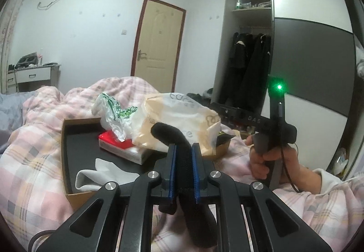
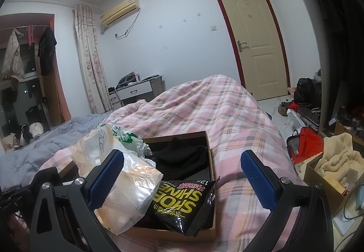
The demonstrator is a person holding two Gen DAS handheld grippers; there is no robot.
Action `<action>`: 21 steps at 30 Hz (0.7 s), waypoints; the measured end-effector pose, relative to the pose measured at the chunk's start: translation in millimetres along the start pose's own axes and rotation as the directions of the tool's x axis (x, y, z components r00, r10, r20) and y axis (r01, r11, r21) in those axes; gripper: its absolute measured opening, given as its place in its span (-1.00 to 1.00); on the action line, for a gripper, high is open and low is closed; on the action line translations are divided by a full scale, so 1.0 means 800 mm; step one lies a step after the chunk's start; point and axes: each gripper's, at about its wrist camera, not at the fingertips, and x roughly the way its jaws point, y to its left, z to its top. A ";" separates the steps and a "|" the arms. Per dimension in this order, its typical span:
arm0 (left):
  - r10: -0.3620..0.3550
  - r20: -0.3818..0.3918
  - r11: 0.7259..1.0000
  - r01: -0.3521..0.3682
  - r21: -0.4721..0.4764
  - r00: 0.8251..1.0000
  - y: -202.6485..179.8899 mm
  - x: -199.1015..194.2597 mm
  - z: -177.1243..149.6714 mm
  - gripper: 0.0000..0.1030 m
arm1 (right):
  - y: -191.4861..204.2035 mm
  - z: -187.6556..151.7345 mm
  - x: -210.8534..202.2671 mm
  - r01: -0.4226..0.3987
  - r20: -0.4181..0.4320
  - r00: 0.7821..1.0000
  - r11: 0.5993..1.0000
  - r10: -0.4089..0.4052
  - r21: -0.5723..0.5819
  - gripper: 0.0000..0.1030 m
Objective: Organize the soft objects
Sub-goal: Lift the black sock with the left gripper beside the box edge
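Socks and bags are gathered in open cardboard boxes set on the bed's pink plaid quilt [image 1: 34,161], presumably as bins for sorting. Left to right in the left wrist view: a white sock [image 1: 100,174] lies flat on the dark floor of the left box [image 1: 66,156], apparently already sorted; a red-and-white tissue pack [image 1: 118,145] sits just behind it, with a green-printed plastic bag [image 1: 113,115] and a larger beige plastic bag [image 1: 177,120] piled on top. Left tongs [image 1: 184,158] are clamped fully shut on a black sock [image 1: 168,133], gripped mid-length so both ends hang free, held above the box's near edge, likely for dropping in. Right hand [image 1: 273,161] is seen gripping its handle at the right. In the right wrist view the right tongs [image 2: 182,181] stand wide apart, nothing held, hovering over the second box [image 2: 210,161], which holds black fabric [image 2: 179,158] and a shoe shine wipes packet [image 2: 186,202] at its near end.
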 end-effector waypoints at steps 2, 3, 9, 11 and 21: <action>0.025 0.037 1.000 -0.025 0.001 0.999 0.001 -0.008 0.004 -0.83 | 0.000 0.000 0.000 0.000 0.000 1.000 1.000 0.000 0.000 0.98; 0.039 0.065 0.999 -0.038 -0.003 0.997 0.002 -0.015 0.008 -0.83 | 0.000 0.000 0.000 0.000 -0.001 1.000 1.000 0.000 0.000 0.98; 0.114 0.185 0.994 -0.112 -0.018 0.976 0.025 -0.038 0.069 -0.83 | -0.001 -0.001 0.001 0.003 -0.002 1.000 1.000 -0.003 0.001 0.98; 0.151 0.207 0.988 -0.153 -0.005 0.967 0.032 -0.037 0.090 -0.83 | -0.002 -0.001 0.000 0.004 -0.001 1.000 1.000 -0.004 0.002 0.98; 0.113 0.028 0.992 -0.114 0.052 0.993 0.019 -0.017 0.042 -0.82 | -0.004 -0.001 0.001 0.006 -0.001 1.000 1.000 -0.006 0.009 0.98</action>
